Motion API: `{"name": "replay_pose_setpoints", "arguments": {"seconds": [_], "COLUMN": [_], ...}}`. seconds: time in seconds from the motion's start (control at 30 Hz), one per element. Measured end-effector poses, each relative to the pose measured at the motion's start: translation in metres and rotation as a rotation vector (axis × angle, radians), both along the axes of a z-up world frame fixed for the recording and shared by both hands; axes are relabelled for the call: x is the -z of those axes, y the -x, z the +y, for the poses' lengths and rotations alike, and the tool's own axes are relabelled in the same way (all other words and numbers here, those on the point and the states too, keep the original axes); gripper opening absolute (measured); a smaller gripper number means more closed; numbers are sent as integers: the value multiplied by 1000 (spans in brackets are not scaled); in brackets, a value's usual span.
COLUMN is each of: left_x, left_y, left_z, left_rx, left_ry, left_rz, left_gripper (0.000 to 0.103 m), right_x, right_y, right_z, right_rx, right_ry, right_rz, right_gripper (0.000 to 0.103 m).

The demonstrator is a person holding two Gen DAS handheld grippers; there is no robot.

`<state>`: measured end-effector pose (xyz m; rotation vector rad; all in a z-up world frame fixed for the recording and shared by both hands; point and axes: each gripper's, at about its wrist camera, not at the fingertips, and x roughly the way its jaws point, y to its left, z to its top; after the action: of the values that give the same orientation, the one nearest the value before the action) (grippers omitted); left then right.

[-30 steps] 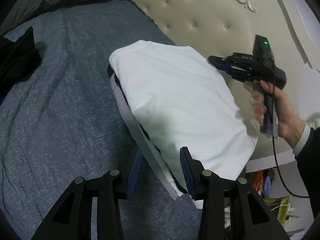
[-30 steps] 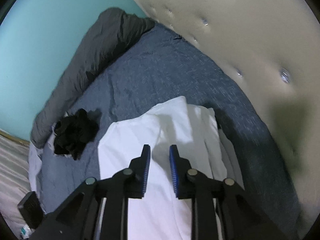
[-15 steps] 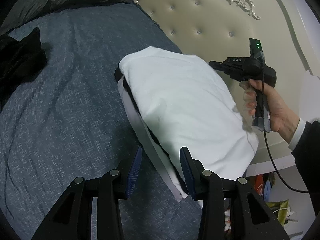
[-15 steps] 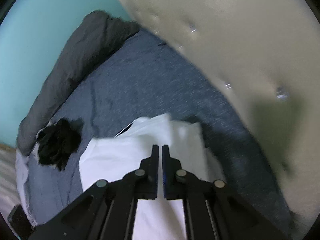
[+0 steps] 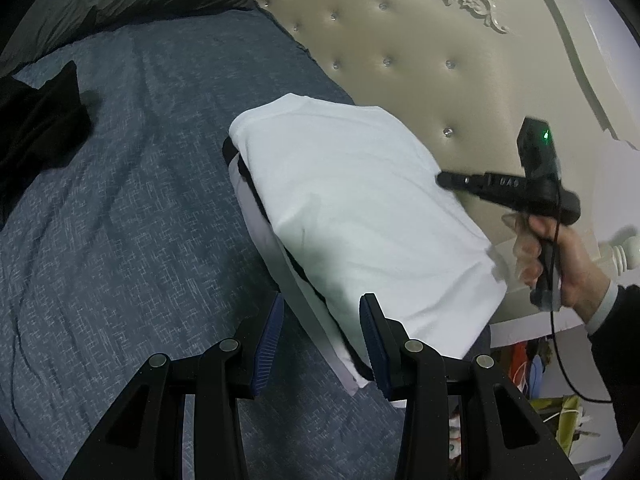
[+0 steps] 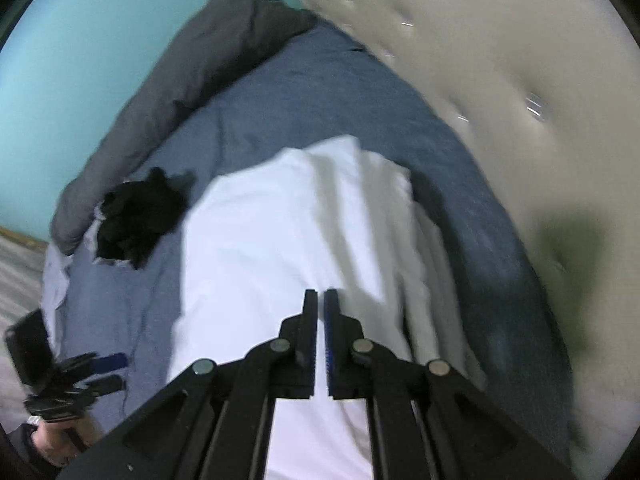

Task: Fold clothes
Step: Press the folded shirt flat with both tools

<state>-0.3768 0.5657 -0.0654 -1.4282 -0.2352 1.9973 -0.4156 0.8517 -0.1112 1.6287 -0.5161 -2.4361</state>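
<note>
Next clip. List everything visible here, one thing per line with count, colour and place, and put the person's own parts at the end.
folded shirt: one, white, on top of a small stack near the headboard
clothes under it: count unclear, dark and white edges showing
black garment: one, crumpled, on the far side of the bed
bedspread: one, mottled blue-grey, covers the bed
duvet: one, dark grey, rolled along the far edge
headboard: one, cream, tufted with studs
wall: teal, behind the duvet
clutter: mixed colours, on the floor beside the bed, too small to name
left claw: open, blue pads, over the stack's near edge
right claw: shut, empty, above the white shirt
right hand: one, dark sleeve with white cuff, gripping the claw's handle
</note>
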Motion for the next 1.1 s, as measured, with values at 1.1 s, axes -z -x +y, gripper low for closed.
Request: {"name": "replay_pose_setpoints", "arguments": {"seconds": [1.1], "left_x": [-38], "left_y": [-48], "left_z": [5], "left_rx": [82], "left_ry": [-17], "left_rz": [98], "left_gripper": [43], "right_x": [-28], "right_y": [-120], "right_z": [25], "right_rx": [209], "right_ry": [-12], "right_rz": [149], "right_gripper": [3]}}
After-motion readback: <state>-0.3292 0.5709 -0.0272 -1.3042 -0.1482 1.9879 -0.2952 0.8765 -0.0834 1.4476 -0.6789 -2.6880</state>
